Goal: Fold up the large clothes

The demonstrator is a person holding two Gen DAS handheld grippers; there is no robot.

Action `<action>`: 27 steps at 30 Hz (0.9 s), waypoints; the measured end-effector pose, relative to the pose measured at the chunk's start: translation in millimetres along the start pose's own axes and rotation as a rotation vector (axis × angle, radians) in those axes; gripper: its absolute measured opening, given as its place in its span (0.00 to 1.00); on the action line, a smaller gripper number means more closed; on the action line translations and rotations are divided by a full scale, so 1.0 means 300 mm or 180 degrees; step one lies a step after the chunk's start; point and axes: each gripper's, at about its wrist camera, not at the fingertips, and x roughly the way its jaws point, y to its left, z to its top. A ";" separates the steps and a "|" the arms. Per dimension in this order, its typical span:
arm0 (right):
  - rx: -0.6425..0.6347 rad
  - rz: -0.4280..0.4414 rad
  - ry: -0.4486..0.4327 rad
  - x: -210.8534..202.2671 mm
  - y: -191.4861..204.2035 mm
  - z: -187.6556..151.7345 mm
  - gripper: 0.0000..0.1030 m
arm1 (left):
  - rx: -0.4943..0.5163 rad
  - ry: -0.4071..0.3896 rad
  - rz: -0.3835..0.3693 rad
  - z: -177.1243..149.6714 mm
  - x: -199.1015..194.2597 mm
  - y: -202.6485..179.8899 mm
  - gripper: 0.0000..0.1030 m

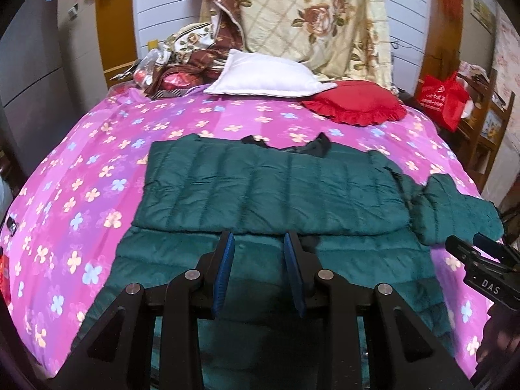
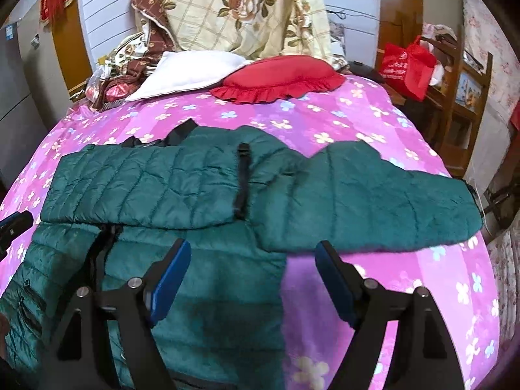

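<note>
A dark green quilted jacket (image 1: 260, 188) lies on the pink flowered bedspread (image 1: 81, 175). One sleeve is folded across its chest. The other sleeve (image 2: 373, 201) sticks out to the right. My left gripper (image 1: 258, 243) hovers over the jacket's lower body, jaws partly open and empty. My right gripper (image 2: 252, 253) is wide open and empty above the jacket's right edge, just below the sleeve. The right gripper also shows at the right edge of the left wrist view (image 1: 481, 260). The jacket fills the right wrist view (image 2: 146, 188).
A white pillow (image 1: 260, 74) and a red frilled cushion (image 1: 354, 100) lie at the bed's head, with piled bedding (image 1: 182, 58) and a floral quilt (image 1: 308, 16) behind. A red bag (image 1: 438, 97) and wooden shelf (image 1: 487, 113) stand at right.
</note>
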 end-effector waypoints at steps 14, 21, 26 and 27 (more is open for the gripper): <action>0.0230 -0.0186 -0.0030 -0.055 -0.226 -0.048 0.80 | 0.0217 -0.0010 -0.0210 -0.031 -0.045 -0.223 0.13; 0.0320 -0.0300 -0.0015 -0.050 -0.325 -0.072 0.80 | 0.0218 0.0047 -0.0317 -0.039 -0.018 -0.284 0.13; 0.0434 -0.0377 0.0020 -0.026 -0.399 -0.077 0.80 | 0.0137 0.0099 -0.0330 -0.045 0.020 -0.287 0.13; 0.0451 -0.0387 0.0021 -0.023 -0.409 -0.077 0.80 | 0.0142 0.0108 -0.0314 -0.047 0.028 -0.291 0.13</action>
